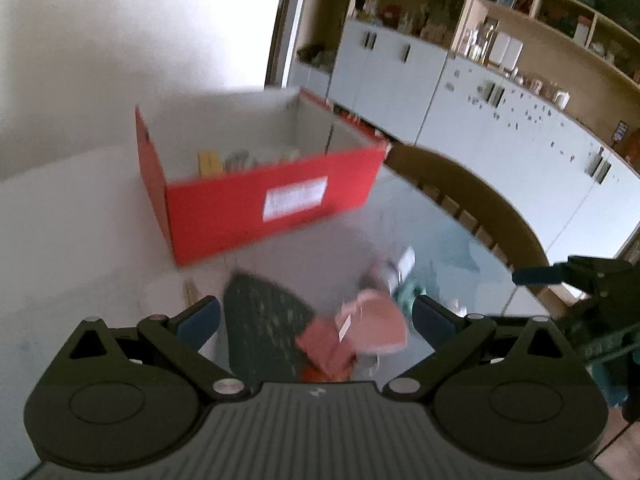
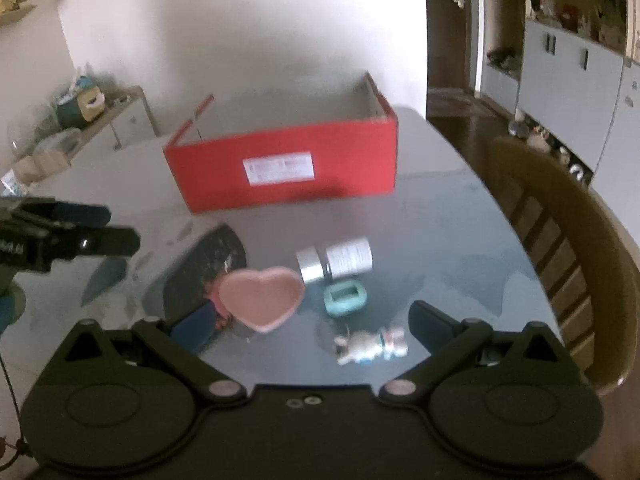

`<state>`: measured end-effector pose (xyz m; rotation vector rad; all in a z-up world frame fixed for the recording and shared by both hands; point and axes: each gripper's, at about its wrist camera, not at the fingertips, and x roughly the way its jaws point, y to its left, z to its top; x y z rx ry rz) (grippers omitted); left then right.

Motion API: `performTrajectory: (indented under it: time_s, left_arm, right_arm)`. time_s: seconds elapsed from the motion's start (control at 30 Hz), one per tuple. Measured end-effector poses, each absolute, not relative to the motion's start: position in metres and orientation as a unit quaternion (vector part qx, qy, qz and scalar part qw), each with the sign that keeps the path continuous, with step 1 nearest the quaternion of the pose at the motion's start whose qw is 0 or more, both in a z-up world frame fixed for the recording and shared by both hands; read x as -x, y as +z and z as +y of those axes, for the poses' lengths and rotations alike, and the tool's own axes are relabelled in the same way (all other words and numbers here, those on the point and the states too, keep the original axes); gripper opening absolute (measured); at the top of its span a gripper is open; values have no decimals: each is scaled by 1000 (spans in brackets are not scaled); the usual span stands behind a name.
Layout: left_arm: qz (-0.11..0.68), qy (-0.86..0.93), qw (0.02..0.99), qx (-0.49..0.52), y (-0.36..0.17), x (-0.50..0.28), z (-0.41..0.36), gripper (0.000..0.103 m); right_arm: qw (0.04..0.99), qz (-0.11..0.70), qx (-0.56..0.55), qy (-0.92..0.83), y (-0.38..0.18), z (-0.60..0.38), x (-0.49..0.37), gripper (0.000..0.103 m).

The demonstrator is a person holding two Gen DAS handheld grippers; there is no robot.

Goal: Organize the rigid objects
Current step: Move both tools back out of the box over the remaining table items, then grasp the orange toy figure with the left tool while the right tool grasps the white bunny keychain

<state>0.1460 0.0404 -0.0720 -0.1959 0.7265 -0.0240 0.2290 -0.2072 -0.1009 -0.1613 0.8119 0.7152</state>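
Note:
A red open box (image 2: pixel 288 168) stands on the grey table; the left wrist view shows it (image 1: pixel 256 204) with a yellow item and others inside. In front lie a pink heart-shaped dish (image 2: pixel 260 296), a white-labelled bottle with a silver cap (image 2: pixel 340 260), a teal piece (image 2: pixel 344 298), a small white figurine (image 2: pixel 372 346) and a dark oval pad (image 2: pixel 204 272). My left gripper (image 1: pixel 316 320) is open and empty above the pad (image 1: pixel 260 328) and dish (image 1: pixel 372 320). My right gripper (image 2: pixel 304 324) is open and empty, just before the dish and figurine.
A wooden chair (image 2: pixel 560 248) stands at the table's right edge. White cabinets and shelves (image 1: pixel 480 80) line the far wall. A side counter with clutter (image 2: pixel 80 120) is at the left. The left gripper also shows in the right wrist view (image 2: pixel 68 232).

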Motion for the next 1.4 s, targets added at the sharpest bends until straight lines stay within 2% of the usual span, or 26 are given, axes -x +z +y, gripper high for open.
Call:
performTrajectory:
  time_s: [0.27, 0.4, 0.83, 0.87, 0.9, 0.97, 1.03, 1.17, 1.4]
  left_arm:
    - [392, -9, 915, 92, -117, -131, 30, 103]
    - [400, -7, 912, 85, -132, -129, 26, 103]
    - [409, -14, 910, 64, -158, -139, 17, 101]
    - [410, -12, 910, 61, -160, -140, 16, 96]
    - [411, -14, 909, 61, -161, -141, 16, 87]
    - [412, -14, 909, 63, -163, -142, 16, 77]
    - [415, -12, 908, 60, -164, -143, 16, 75]
    - [421, -13, 906, 46, -167, -146, 14, 55]
    - [427, -26, 904, 25, -168, -148, 6, 41]
  right_arm:
    - [850, 408, 88, 322, -129, -210, -237, 100]
    - [849, 412, 103, 313, -140, -208, -243, 93]
    - [840, 439, 98, 304, -162, -208, -264, 87]
    - [839, 441, 98, 305, -163, -207, -265, 82]
    - [838, 442, 98, 305, -163, -207, -266, 79]
    - [838, 442, 100, 305, -163, -206, -266, 79]
    - [838, 442, 102, 305, -164, -204, -267, 79]
    - [837, 441, 107, 304, -166, -202, -267, 78]
    - [839, 441, 117, 298, -167, -201, -268, 68]
